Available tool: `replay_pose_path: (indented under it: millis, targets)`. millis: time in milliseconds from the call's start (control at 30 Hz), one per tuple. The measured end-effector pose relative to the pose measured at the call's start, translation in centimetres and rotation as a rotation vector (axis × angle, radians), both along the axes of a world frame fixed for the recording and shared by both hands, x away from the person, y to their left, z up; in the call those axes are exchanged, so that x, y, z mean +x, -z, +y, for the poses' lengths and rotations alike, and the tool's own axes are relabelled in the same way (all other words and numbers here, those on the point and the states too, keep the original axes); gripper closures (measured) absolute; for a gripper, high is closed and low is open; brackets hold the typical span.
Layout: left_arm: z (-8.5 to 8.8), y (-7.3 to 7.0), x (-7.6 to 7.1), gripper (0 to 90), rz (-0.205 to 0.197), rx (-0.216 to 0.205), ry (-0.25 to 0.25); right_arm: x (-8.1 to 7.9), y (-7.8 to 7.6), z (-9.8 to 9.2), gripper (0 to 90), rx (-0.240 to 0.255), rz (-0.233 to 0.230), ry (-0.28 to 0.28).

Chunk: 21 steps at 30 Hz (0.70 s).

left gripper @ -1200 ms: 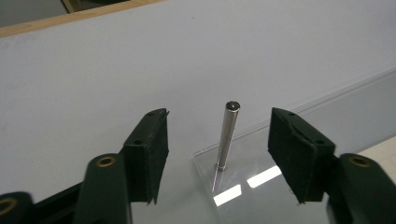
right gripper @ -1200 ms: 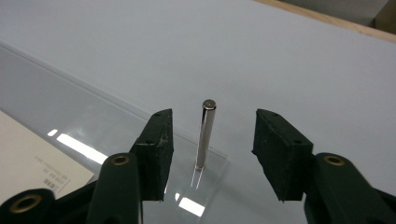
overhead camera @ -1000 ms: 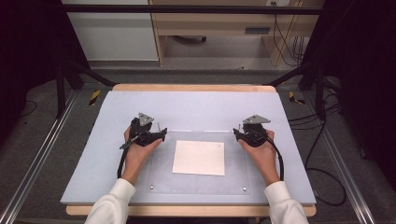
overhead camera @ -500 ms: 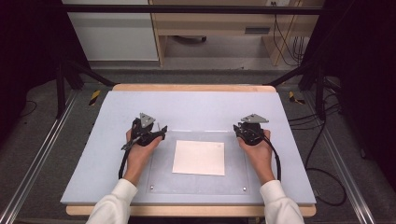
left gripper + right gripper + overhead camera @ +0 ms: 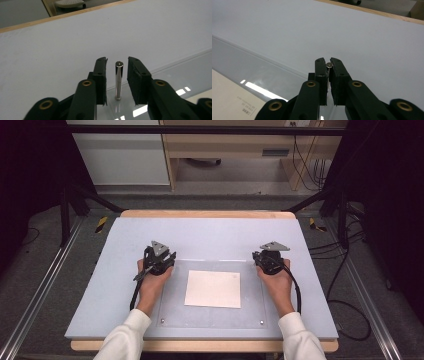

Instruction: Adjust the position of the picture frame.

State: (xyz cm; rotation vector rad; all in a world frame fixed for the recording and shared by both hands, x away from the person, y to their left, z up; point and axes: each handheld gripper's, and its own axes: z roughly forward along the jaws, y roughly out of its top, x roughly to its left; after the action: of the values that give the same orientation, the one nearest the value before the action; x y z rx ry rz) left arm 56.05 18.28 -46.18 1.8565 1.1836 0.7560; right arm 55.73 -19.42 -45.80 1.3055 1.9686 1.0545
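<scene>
Jaws around slim polished steel pins [image 5: 118,80]

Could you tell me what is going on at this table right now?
A person holds a gripper in each hand at the far corners of a clear plate lying on the table, with a sheet of paper under it. The right gripper has closed on the upright metal pin at its corner. The left gripper has just been closing around its own pin, with small gaps left on both sides.
</scene>
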Motion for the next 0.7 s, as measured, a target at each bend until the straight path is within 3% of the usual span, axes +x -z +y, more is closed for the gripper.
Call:
replay_pose_path:
  millis: [167, 367, 533, 700]
  targets:
    - [0.0, 0.0, 0.0, 82.2, 0.007, 0.005, 0.005, 0.0, 0.0, 0.1, 85.2, -0.007, -0.002, 0.002]
    - [0.1, -0.2, 0.1, 84.1, 0.031, -0.007, 0.005, 0.1, -0.2, 0.1, 85.5, -0.012, 0.010, -0.001]
    - [0.0, -0.7, 0.4, 84.3, 0.068, 0.014, 0.008, 0.3, -0.4, 0.1, 85.6, -0.023, 0.027, -0.010]
    - [0.1, -1.5, 1.1, 84.5, 0.144, 0.038, 0.035, 0.6, -0.7, 0.1, 85.7, -0.036, 0.058, -0.011]
